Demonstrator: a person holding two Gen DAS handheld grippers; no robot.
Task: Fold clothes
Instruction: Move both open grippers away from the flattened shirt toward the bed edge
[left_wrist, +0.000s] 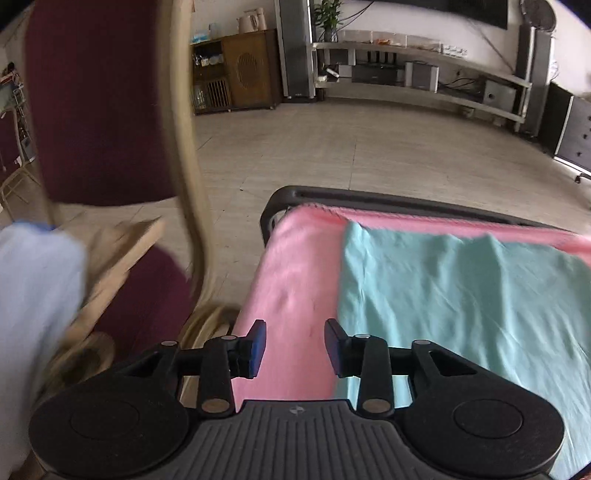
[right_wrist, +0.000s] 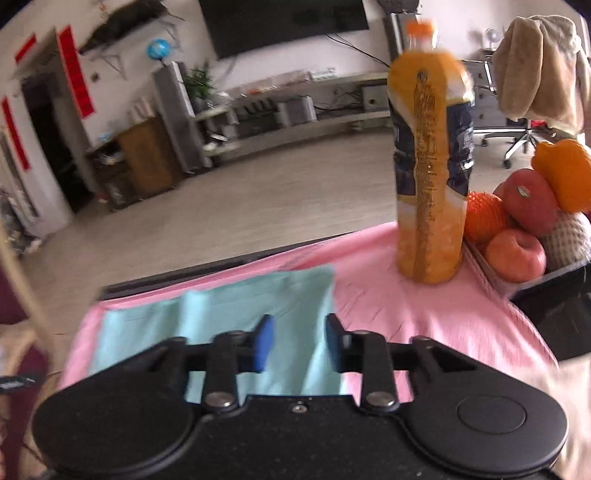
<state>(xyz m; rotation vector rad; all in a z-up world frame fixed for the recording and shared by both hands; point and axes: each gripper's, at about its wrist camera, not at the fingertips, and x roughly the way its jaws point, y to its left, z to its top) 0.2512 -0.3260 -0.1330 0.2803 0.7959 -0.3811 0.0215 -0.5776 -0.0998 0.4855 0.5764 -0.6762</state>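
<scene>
Above the teal cloth, both hand-held grippers spread, empty; edges blurred.

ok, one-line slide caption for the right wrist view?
Right gripper, open, above a teal cloth on a pink sheet, orange drink bottle and fruit beyond.

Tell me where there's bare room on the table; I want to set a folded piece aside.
Free: the pink cover left of the teal cloth, and the stretch between the cloth and the juice bottle. Crowded: the right end, with the bottle and fruit tray.
</scene>
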